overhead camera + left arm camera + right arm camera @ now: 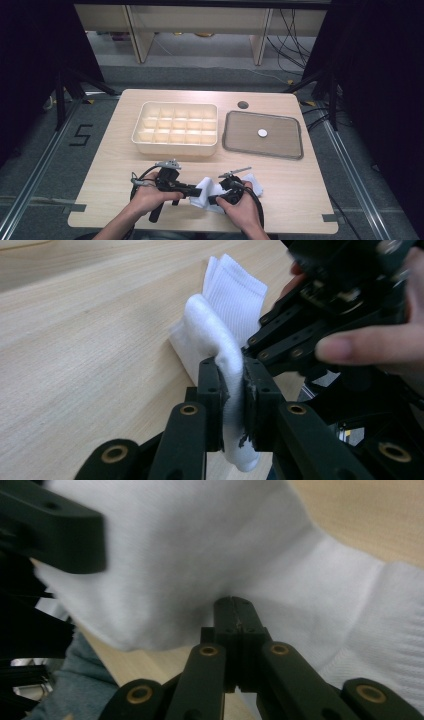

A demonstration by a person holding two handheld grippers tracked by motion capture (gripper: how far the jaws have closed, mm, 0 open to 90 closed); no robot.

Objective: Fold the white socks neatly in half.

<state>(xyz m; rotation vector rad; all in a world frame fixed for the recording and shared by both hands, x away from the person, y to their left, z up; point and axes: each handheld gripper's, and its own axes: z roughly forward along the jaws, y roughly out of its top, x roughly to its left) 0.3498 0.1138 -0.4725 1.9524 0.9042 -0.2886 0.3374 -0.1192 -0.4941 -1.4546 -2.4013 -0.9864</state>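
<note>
Soft white ribbed cotton sock [216,192] at near edge of pale wooden table [110,165], bunched between both hands. Pinched in left gripper [232,390], folded cloth between pads. Right gripper [235,617] pressed fully together, tips against sock.

Lab: taped floor number [80,135], black curtains [30,60], loose cables [292,37]

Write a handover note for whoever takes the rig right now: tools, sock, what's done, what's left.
Left tool: shut on the white sock, fold pinched between its pads.
Right tool: jaws fully together against the sock; whether it pinches fabric, unclear.
Sock sits at the table's near edge between both hands, partly lifted and bunched.
Divided organiser box and its lid lie behind, untouched.
Done: sock picked up by one fold.
Left: likely finish folding and place it in a compartment.
</note>
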